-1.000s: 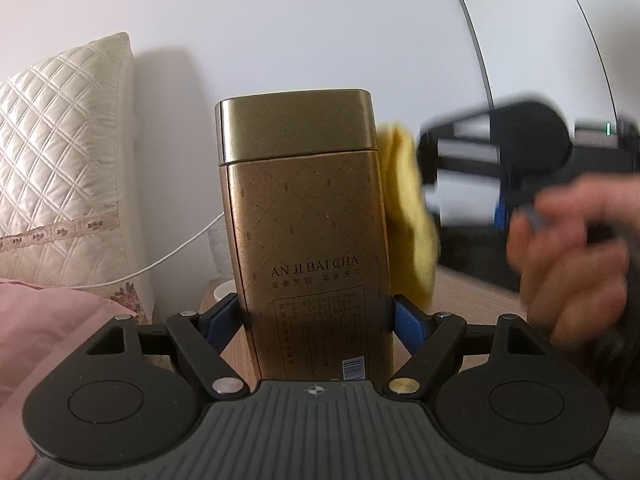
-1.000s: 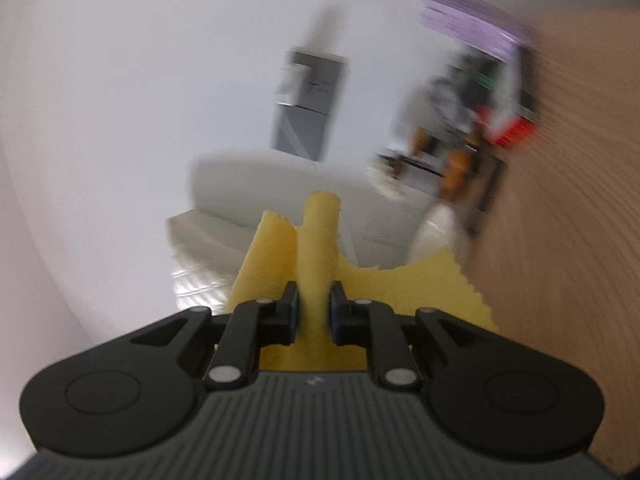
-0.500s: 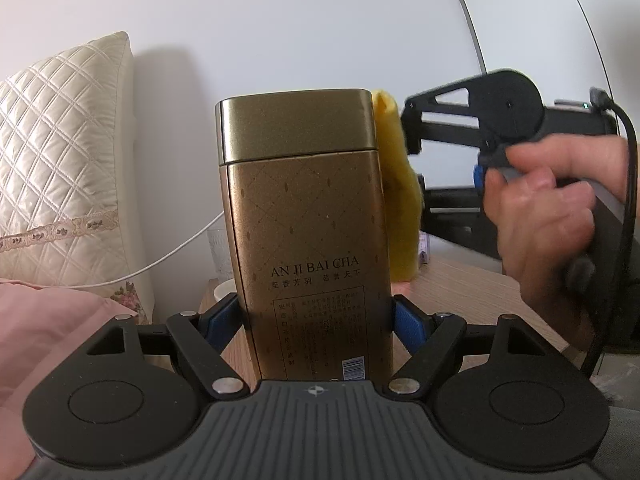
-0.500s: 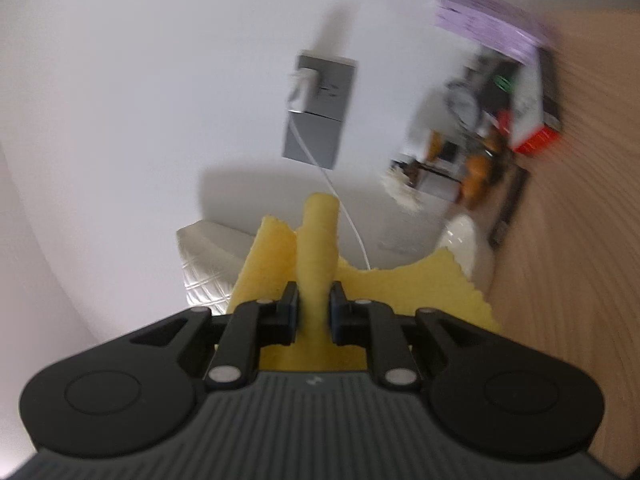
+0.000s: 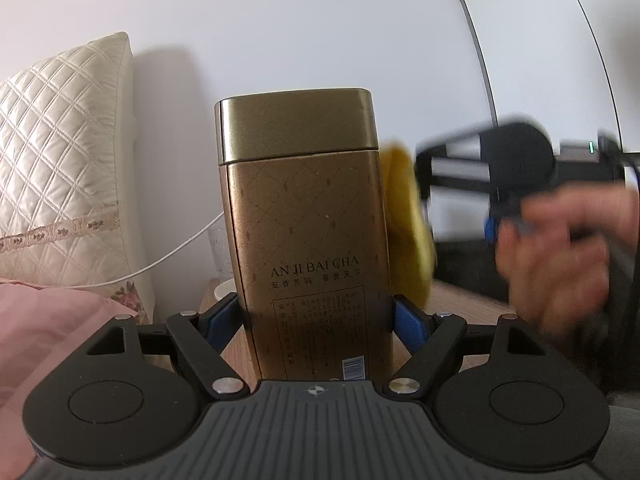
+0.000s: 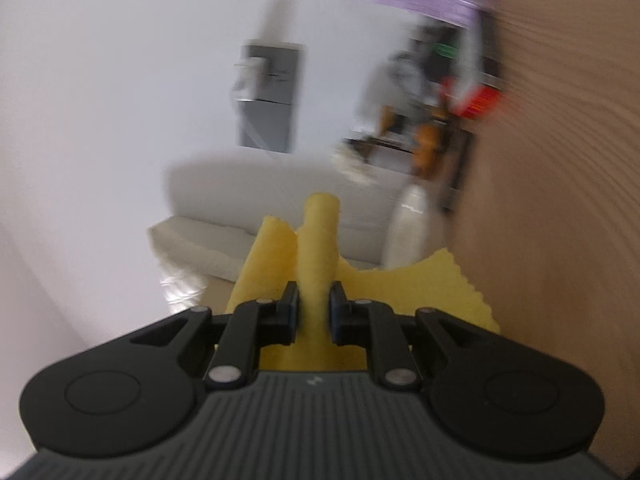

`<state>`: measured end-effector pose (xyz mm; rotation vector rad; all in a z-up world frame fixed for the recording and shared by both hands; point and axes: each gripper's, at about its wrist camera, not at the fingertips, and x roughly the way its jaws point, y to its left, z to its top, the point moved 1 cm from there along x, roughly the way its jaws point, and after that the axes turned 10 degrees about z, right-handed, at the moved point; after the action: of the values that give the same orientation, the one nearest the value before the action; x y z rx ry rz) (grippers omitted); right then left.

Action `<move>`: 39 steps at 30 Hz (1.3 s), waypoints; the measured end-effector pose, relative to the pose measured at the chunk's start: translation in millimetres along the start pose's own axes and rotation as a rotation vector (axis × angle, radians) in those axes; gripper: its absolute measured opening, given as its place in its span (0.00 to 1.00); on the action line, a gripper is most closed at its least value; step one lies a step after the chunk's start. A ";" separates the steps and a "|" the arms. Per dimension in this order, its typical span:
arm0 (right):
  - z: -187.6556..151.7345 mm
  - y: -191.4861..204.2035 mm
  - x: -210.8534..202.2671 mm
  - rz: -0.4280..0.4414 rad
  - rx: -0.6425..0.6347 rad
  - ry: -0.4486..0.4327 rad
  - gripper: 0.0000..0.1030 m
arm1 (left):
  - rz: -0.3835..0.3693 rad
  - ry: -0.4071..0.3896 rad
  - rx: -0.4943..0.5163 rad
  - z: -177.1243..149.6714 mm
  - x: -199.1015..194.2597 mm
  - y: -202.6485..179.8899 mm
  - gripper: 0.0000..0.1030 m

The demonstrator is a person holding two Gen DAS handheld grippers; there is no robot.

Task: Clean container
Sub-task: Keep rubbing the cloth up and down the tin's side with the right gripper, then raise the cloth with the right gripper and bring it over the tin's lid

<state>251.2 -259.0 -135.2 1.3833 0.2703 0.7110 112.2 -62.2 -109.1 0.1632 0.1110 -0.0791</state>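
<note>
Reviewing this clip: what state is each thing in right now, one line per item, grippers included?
Gold tea tin: upright, lid on, clamped low on both sides.
Left gripper: shut on the tin.
Yellow cloth: bunched, against the tin's right side.
Right gripper: shut on the cloth, motion-blurred.

Plain white wall (image 5: 280,20) behind, softly lit. A cream quilted pillow (image 5: 60,152) leans against it, pink bedding (image 5: 48,320) below. A white cable (image 5: 168,258) trails toward the wooden desk (image 5: 464,300). On the wall a grey socket (image 6: 269,98), all blurred.
</note>
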 end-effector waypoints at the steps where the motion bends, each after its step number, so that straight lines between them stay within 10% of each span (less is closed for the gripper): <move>1: 2.8 8.3 3.1 0.020 -0.017 0.002 0.16 | 0.000 0.000 0.000 -0.2 -0.6 -0.6 0.80; 7: 8.0 27.3 11.0 0.047 -0.089 0.008 0.16 | 0.005 0.001 -0.005 3.0 1.5 -0.7 0.80; 15: -15.4 -17.9 -15.2 -0.134 -0.041 0.050 0.16 | 0.019 -0.004 -0.009 4.5 5.4 -3.0 0.80; 27: -13.1 45.1 -10.1 0.007 -0.126 0.053 0.16 | 0.027 -0.005 -0.005 7.2 8.9 -2.6 0.80; 39: -35.2 12.6 -35.5 -0.204 -0.142 0.074 0.16 | 0.041 -0.016 0.010 10.5 4.5 -5.0 0.87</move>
<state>200.3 -252.0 -138.1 1.1766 0.4059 0.6011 117.3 -69.2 -100.1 0.1751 0.0912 -0.0406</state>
